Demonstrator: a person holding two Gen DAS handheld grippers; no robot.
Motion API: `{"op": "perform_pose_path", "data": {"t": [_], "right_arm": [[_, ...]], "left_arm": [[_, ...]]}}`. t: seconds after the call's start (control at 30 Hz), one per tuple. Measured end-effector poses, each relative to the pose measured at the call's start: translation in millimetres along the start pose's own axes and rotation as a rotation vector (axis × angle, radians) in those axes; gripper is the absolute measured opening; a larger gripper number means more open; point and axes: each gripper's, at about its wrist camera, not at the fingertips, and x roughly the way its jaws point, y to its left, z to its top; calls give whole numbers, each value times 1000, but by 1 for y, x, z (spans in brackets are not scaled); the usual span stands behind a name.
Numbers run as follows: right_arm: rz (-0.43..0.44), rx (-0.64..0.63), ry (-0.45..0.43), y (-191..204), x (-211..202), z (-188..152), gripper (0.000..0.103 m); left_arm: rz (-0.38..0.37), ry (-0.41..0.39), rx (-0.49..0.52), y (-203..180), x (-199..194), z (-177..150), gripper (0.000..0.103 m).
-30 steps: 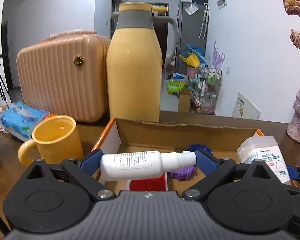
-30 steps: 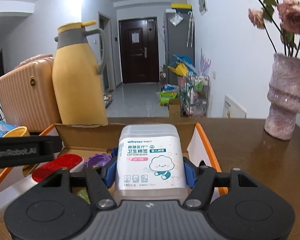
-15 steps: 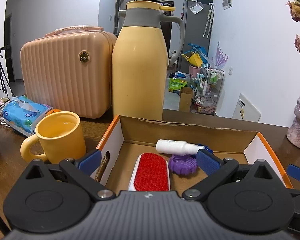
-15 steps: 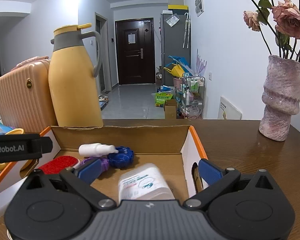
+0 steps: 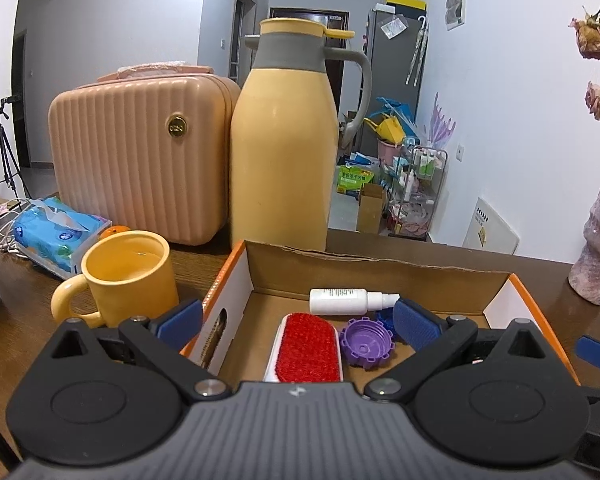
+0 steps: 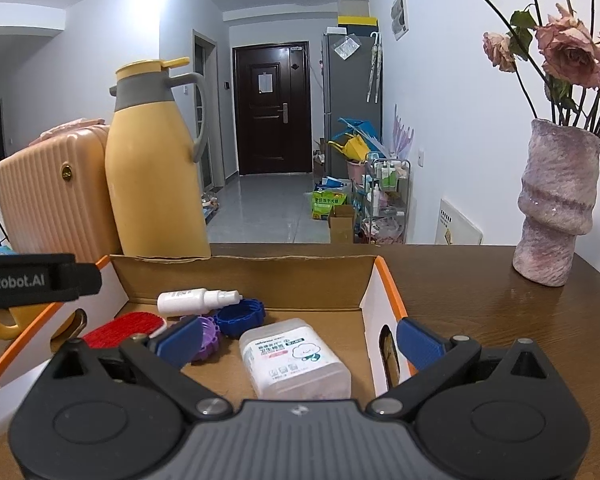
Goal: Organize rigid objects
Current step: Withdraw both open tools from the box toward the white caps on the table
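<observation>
Losing the near end of the red brush (image 5: pixel 306 346) under the body of the left hand-held gripper (image 5: pixel 298 318) in the left wrist view. Hiding most of the blue cap (image 6: pixel 240 316) behind that gripper's pad at 3 o'clock, beside the purple cap (image 5: pixel 366 342). Cutting the yellow mug (image 5: pixel 128 280) down to a handle at 9 o'clock in the right wrist view, behind a black lettered strap.

Standing released, gripping nothing: left jaws spread across the cardboard box's (image 5: pixel 380 270) wall at 9 o'clock. Having just been opening: right hand-held gripper (image 6: pixel 300 340), jaws wide, the cotton-bud box (image 6: pixel 294 360) lying flat on the cardboard floor between the pads, untouched. Lying against the far wall at 12 o'clock: the white spray bottle (image 5: pixel 340 301).

Showing bare bench (image 6: pixel 500 320) at 3 o'clock, between the box's orange edge and the vase (image 6: pixel 556 200). Crowding 12 o'clock just behind the box: the yellow jug (image 5: pixel 280 140).
</observation>
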Motion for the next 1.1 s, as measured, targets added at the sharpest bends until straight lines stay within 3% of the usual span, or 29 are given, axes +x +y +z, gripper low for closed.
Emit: {"op": "perform_pose_path", "data": {"t": [0.43,1.1], "right_arm": [[5,-4,-7,-1,-36,-12,103],[17,-33,-17,8,-119,-48,103]], "left_arm": [[9,-15,-3,14,-23,-7,103],[4,0,23,47,-90,-45,103]]}}
